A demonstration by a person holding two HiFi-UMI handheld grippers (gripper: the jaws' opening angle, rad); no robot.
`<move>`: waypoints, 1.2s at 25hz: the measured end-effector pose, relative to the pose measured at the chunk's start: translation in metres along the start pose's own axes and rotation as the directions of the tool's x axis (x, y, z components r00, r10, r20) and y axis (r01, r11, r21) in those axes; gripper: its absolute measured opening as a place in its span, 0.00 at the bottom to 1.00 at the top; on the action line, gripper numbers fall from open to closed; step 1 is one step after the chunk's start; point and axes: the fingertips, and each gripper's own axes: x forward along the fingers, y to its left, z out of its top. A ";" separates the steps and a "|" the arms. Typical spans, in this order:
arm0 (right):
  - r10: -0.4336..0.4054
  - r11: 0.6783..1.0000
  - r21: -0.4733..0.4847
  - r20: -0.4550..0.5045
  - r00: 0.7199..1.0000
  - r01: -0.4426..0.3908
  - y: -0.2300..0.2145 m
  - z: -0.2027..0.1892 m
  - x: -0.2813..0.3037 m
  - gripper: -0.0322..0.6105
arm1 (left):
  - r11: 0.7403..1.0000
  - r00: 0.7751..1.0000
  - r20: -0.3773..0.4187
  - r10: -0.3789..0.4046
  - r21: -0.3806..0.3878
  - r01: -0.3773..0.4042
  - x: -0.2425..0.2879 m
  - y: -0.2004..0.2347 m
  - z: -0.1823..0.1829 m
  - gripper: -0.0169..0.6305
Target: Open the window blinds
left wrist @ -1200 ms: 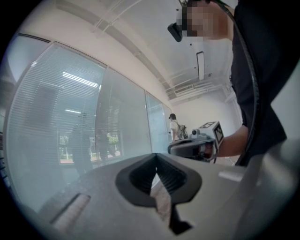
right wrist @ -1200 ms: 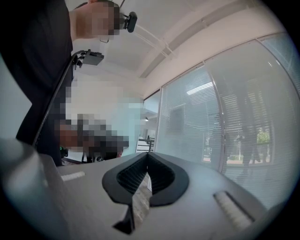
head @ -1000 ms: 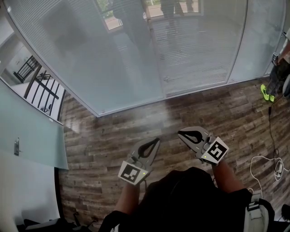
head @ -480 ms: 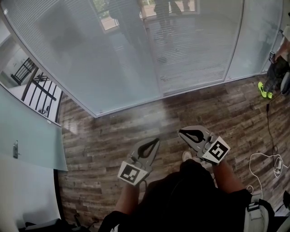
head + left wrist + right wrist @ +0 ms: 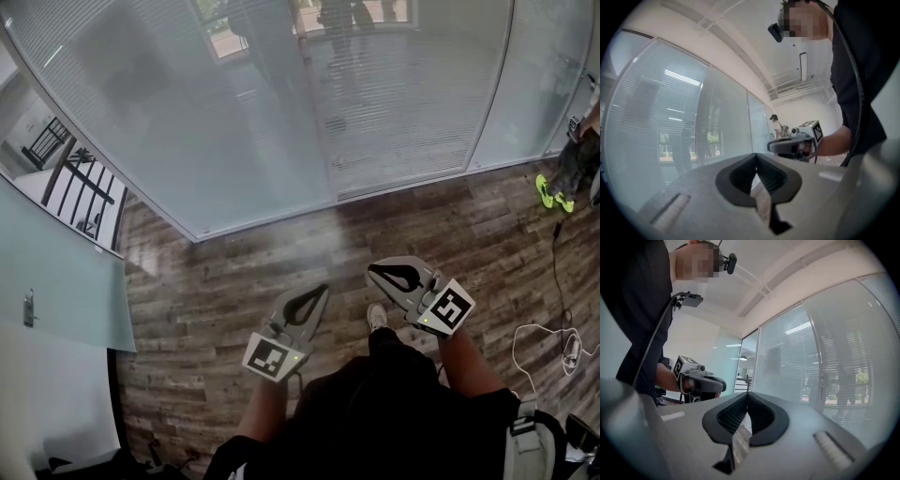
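Reaching for the blinds (image 5: pixel 403 103) with your left gripper (image 5: pixel 322 291) and right gripper (image 5: pixel 373 273) both pressed together, empty, you'd bump the glass (image 5: pixel 187 122) instead of gripping anything

Left gripper (image 5: pixel 755 156) fills the lower frame, grey body, black ribbed pads (image 5: pixel 740 176); jaws closed, tips meeting, nothing between them; a strip of wooden floor (image 5: pixel 762 206) shows through the hollow behind the tips. Beyond, at left, a glass wall (image 5: pixel 729 124) with horizontal window blinds (image 5: pixel 656 103) behind it, slats lowered; dim reflections of standing figures in the glass. At right, the right gripper (image 5: pixel 771 146) held level in a hand (image 5: pixel 806 147), its marker cube (image 5: pixel 814 131) facing this way; bare forearm (image 5: pixel 832 143) and black sleeve above. Far off, a person in a cap (image 5: pixel 776 125) stands by the white wall; long ceiling light (image 5: pixel 803 66) overhead.
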 end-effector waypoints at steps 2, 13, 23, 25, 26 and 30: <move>0.001 1.000 0.003 -0.005 1.000 -0.001 -0.008 -0.001 0.003 0.06 | 1.000 1.000 0.007 0.009 -0.006 -0.009 0.005 0.006 -0.002 0.03; 0.069 0.997 -0.027 -0.023 0.997 -0.069 -0.064 0.005 0.031 0.06 | 0.997 0.996 0.032 0.079 -0.015 -0.079 0.043 0.051 0.006 0.03; 0.138 0.990 -0.022 -0.039 0.990 -0.139 -0.109 -0.001 0.044 0.06 | 0.992 0.992 0.024 0.123 -0.017 -0.123 0.085 0.083 0.005 0.03; 0.152 0.988 -0.027 -0.035 0.988 -0.153 -0.121 -0.001 0.047 0.06 | 0.991 0.991 0.025 0.132 -0.012 -0.131 0.095 0.090 0.007 0.03; 0.156 0.987 -0.027 -0.030 0.987 -0.157 -0.127 0.000 0.048 0.06 | 0.991 0.991 0.025 0.135 -0.010 -0.135 0.101 0.094 0.007 0.03; 0.159 0.987 -0.021 -0.011 0.987 -0.159 -0.156 0.000 0.049 0.06 | 0.990 0.990 0.026 0.140 -0.004 -0.140 0.127 0.104 0.009 0.03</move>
